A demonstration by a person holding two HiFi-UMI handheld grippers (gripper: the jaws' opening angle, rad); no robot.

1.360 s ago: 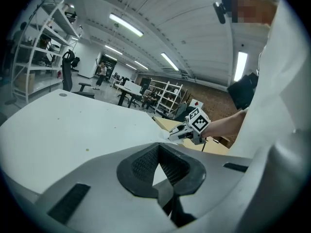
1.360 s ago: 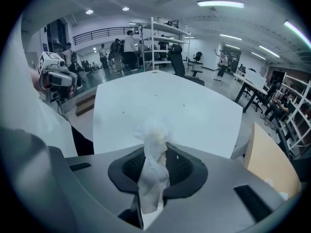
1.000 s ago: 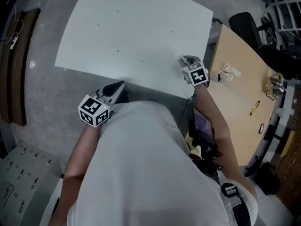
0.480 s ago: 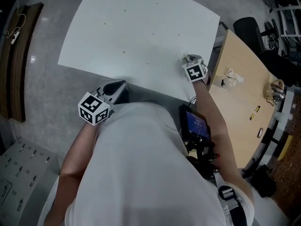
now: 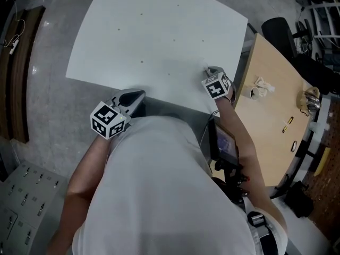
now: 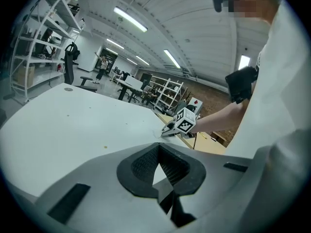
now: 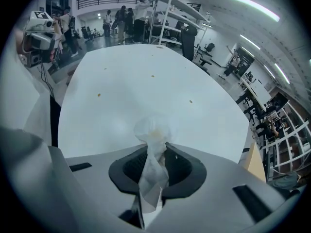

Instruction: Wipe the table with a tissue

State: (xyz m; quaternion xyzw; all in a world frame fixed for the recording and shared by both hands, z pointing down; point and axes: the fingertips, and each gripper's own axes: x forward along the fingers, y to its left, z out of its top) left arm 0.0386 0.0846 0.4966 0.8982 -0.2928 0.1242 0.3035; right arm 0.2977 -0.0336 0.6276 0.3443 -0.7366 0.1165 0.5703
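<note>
The white table (image 5: 159,31) carries several small brown specks. My right gripper (image 5: 207,69) points steeply down near the table's right front corner. Its jaws are closing on a crumpled white tissue (image 7: 154,130), which bunches out ahead of the fingertips and has a yellowish stain. In the right gripper view the tissue's tip sits against the table (image 7: 146,81) in front of the gripper (image 7: 154,154). My left gripper (image 5: 135,96) hovers at the table's front edge with its jaws together and nothing in them. The left gripper view shows that gripper (image 6: 159,171) and, farther off, the right gripper (image 6: 167,130).
A wooden table (image 5: 271,121) stands to the right with a crumpled white thing (image 5: 258,85) and a pen (image 5: 287,123) on it. A black chair (image 5: 279,28) is behind it. A grey cabinet (image 5: 21,206) sits at the lower left. The person's body fills the lower middle.
The right gripper has tipped and rolled a little and dipped toward the table with the tissue. The left gripper has barely moved.
</note>
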